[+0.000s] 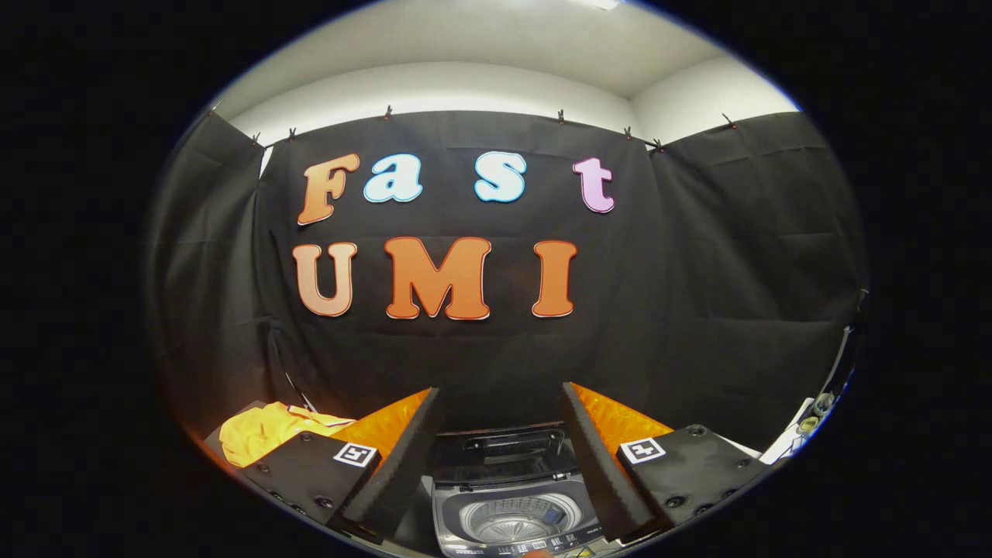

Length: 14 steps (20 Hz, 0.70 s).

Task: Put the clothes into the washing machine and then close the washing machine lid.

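The gripper [502, 457] hangs with fingers spread wide and empty above a small washing machine [511, 504], its lid [500, 449] raised. Yellow clothes [263, 430] lie beside it, not yet loaded, so nothing looks done.

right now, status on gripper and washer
Gripper open, holding nothing. Washing machine between fingers, lid up, drum empty. Yellow garment lies left of fingers.

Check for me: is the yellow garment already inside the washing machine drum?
No, the yellow garment lies in a heap left of the washing machine, whose drum looks bare under the raised lid.
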Available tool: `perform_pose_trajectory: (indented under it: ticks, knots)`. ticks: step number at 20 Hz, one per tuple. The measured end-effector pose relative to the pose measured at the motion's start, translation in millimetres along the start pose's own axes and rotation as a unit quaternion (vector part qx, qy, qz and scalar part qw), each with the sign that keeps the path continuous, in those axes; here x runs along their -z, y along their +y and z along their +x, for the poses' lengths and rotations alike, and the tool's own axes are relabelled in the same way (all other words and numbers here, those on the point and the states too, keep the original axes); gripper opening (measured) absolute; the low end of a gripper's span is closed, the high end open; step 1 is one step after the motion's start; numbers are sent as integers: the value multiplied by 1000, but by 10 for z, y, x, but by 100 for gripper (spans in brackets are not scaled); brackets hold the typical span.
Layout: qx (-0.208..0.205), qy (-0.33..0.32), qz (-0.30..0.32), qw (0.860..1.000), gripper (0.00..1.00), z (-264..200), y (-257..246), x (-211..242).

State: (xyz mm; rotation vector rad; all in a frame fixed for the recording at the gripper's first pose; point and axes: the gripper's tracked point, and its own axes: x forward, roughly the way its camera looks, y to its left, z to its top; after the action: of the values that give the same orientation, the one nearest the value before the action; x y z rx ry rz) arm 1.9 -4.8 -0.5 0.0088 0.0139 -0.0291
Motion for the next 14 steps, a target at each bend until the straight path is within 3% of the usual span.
perform_pose_trajectory:
  ticks: [6,14]
  knots:
    - [-28,3,-1,1000,98,38,421,-28]
    - [-106,22,9,994,98,115,1558,15]
